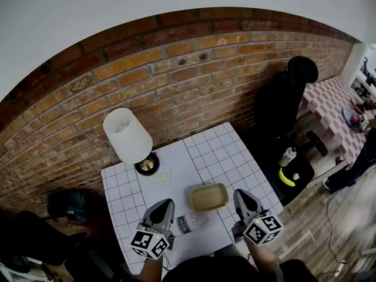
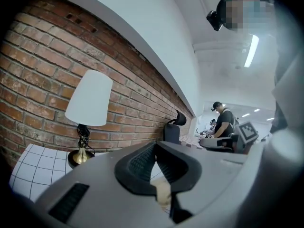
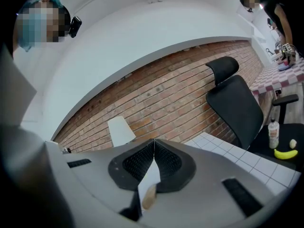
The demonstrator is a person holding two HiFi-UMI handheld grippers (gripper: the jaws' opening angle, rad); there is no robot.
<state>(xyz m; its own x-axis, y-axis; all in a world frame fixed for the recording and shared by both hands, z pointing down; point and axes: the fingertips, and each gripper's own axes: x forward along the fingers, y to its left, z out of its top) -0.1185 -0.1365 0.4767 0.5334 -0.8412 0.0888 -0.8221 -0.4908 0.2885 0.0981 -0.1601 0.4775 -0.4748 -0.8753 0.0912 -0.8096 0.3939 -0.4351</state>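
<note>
The shallow tan tray [image 1: 208, 197] sits near the front edge of the white gridded surface [image 1: 217, 151]. It lies between the left gripper [image 1: 166, 202] and the right gripper [image 1: 241, 192], with a milk carton [image 1: 192, 222] on its side just beside the left one at the front edge. Each gripper's own view shows its jaws brought together at the tips with nothing clamped between them. Farther back, a toy fried egg [image 1: 163, 177] lies near the left rear corner by a lamp [image 1: 127, 135] with a white shade, under the brick wall [image 1: 176, 81].
</note>
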